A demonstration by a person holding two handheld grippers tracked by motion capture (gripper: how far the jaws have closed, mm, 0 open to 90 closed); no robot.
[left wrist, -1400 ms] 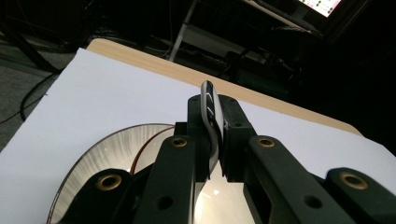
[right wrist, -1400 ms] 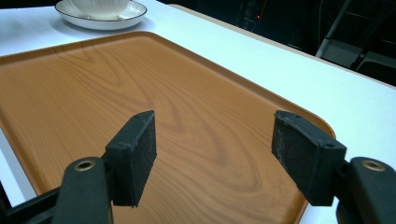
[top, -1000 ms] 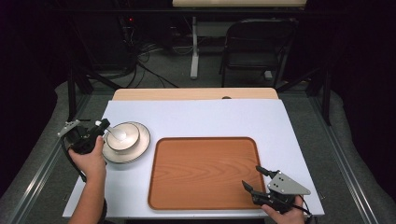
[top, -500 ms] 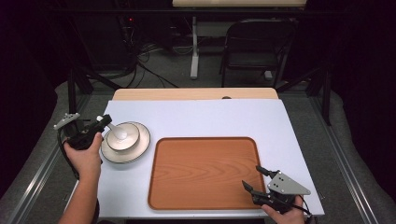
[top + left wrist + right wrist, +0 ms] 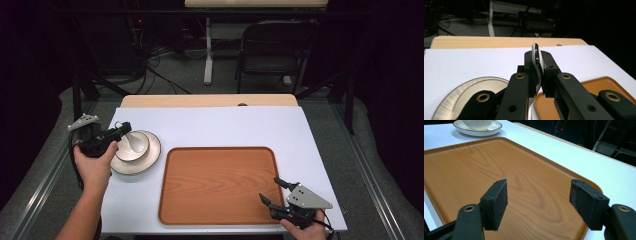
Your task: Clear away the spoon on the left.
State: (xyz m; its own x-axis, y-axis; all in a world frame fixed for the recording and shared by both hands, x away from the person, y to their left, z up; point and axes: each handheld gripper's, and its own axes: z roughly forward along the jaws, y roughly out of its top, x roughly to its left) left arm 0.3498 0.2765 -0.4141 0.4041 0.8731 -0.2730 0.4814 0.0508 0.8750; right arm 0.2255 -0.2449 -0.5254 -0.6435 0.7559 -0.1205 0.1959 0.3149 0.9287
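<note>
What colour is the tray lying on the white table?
Orange-brown with a wood-grain pattern; the tray shows best in the right gripper view.

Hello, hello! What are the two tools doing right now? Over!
Left tool shut on bowl rim, bowl tilted above plate. Right tool open, nothing between its pads, over tray corner. Tray bare, nothing in the way.

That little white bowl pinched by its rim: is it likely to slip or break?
Probably stiff and breakable: the bowl looks like glazed ceramic, matching the plate below. Its glossy rim may be slippery, and the left gripper clamps just a narrow edge, so the bowl could swing or tilt when lifted.
</note>
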